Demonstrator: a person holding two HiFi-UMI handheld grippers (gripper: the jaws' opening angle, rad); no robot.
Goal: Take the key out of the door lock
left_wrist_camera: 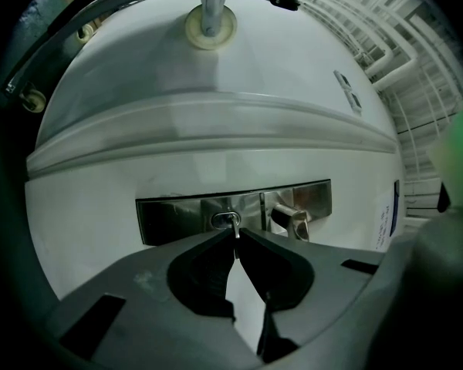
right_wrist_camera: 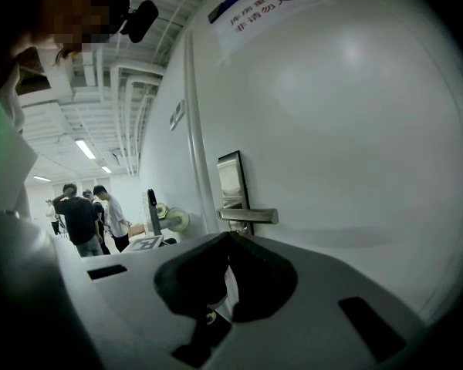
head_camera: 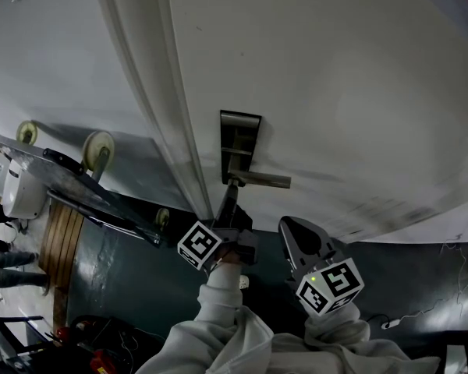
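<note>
A steel lock plate (left_wrist_camera: 170,216) is set in the white door (left_wrist_camera: 216,145). A small silver key (left_wrist_camera: 234,226) sticks out of its keyhole, with the lever handle (left_wrist_camera: 292,219) just to the right. My left gripper (left_wrist_camera: 236,235) is shut on the key's outer end. From the head view, the left gripper (head_camera: 231,188) reaches up to the lock plate (head_camera: 240,139) under the handle (head_camera: 259,181). My right gripper (head_camera: 287,226) hangs back from the door, shut and empty. In its own view the right gripper (right_wrist_camera: 230,237) points at the handle (right_wrist_camera: 248,215).
A metal cart with rollers (head_camera: 93,151) stands left of the door, and the door frame (head_camera: 152,84) runs beside the lock. Two people (right_wrist_camera: 81,219) stand far down the hall. A paper notice (right_wrist_camera: 258,5) is stuck high on the door.
</note>
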